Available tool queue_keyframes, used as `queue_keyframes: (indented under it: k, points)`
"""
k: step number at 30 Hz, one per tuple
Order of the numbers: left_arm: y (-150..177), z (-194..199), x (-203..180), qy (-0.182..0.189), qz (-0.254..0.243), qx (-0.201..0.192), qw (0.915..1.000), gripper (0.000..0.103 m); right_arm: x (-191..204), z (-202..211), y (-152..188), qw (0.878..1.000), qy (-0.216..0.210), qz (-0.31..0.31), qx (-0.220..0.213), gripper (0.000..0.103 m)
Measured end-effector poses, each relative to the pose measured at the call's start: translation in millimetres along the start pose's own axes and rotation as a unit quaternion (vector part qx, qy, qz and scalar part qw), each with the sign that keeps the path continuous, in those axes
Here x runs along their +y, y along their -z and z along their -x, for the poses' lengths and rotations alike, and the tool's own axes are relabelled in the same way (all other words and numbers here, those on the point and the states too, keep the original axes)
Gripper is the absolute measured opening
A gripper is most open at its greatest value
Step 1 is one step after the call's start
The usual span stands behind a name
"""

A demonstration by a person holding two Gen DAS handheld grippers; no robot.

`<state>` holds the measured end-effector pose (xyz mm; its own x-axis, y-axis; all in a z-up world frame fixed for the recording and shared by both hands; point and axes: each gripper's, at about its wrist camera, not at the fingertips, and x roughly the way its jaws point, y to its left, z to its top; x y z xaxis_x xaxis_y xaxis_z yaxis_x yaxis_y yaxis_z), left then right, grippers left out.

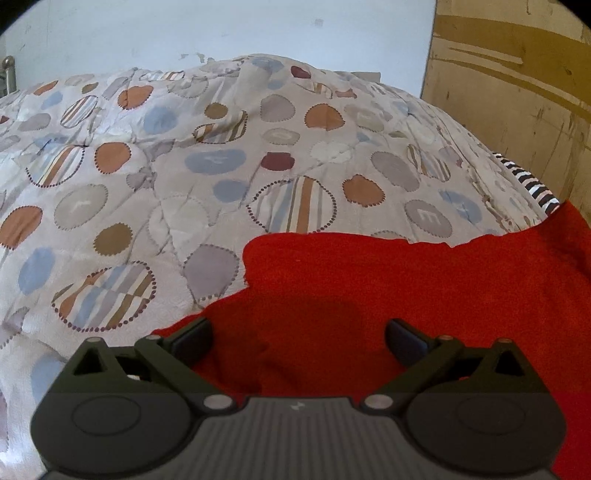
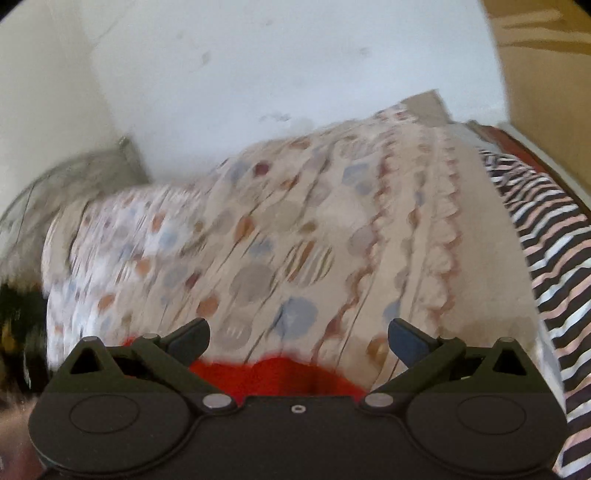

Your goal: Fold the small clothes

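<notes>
Take the red garment (image 1: 388,291) as your landmark. In your left wrist view, to its left and beyond it lies the spotted bedspread (image 1: 166,166), wrinkled and covering the bed. The garment itself lies on that bedspread, filling the lower right part of the view, with its far edge ragged against the pattern. Your left gripper (image 1: 299,338) hangs right over the garment's near left part with its fingers (image 1: 192,334) spread wide, and nothing is between them; whether the tips touch the cloth cannot be told. Past the garment's far right corner, a strip of striped fabric (image 1: 528,181) shows at the bedspread's edge, and beyond that stands a brown board (image 1: 517,92) against the pale wall (image 1: 221,29).

Your right wrist view is blurred. Here only a small red piece of the garment (image 2: 280,376) shows, low between the fingers (image 2: 406,338) of your right gripper (image 2: 299,338), which are also spread apart and hold nothing. Beyond the garment the bedspread (image 2: 258,240) runs to the wall, and right of it lies the striped fabric (image 2: 546,258).
</notes>
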<state>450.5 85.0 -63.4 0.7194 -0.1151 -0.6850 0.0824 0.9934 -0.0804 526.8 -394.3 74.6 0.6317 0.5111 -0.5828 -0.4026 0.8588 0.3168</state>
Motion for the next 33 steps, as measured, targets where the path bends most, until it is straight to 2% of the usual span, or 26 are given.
queue_keyframes:
  k: [2,4,6,9,11,14,16,18,22,26,29,33]
  points:
    - [1,1,2,-0.001,0.003,-0.003,1.0000,0.103,17,-7,27,0.998,0.020,0.049,0.020,0.102]
    - [1,2,2,-0.002,0.006,-0.006,1.0000,0.103,34,-17,56,0.991,0.069,0.115,0.026,0.102]
    - [2,4,4,-0.003,0.007,-0.009,0.9999,0.103,40,-24,80,0.979,0.129,0.159,0.012,0.102]
    - [5,9,7,-0.001,0.007,-0.019,0.9998,0.102,25,-31,98,0.966,0.218,0.140,-0.007,0.102]
    - [6,15,9,0.004,-0.003,-0.035,0.9994,0.101,4,-29,105,0.973,0.216,0.075,-0.017,0.102]
    - [9,32,14,-0.013,-0.021,-0.073,0.9970,0.101,-13,-19,114,0.981,0.193,0.007,-0.037,0.102]
    - [9,49,23,-0.005,0.000,-0.085,0.9964,0.101,-17,-13,118,0.983,0.178,-0.018,-0.042,0.102]
    - [9,68,32,0.004,0.032,-0.098,0.9947,0.101,-11,-4,118,0.982,0.182,-0.025,-0.051,0.102]
    - [13,114,46,-0.012,0.093,-0.117,0.9887,0.102,19,17,113,0.977,0.197,0.011,-0.086,0.102]
    - [22,161,57,-0.022,0.134,-0.128,0.9824,0.103,55,37,111,0.975,0.184,0.049,-0.114,0.103]
    - [32,187,60,-0.024,0.140,-0.127,0.9816,0.103,87,43,118,0.973,0.178,0.077,-0.127,0.103]
    - [51,204,57,-0.016,0.134,-0.122,0.9834,0.103,132,36,140,0.963,0.195,0.126,-0.137,0.103]
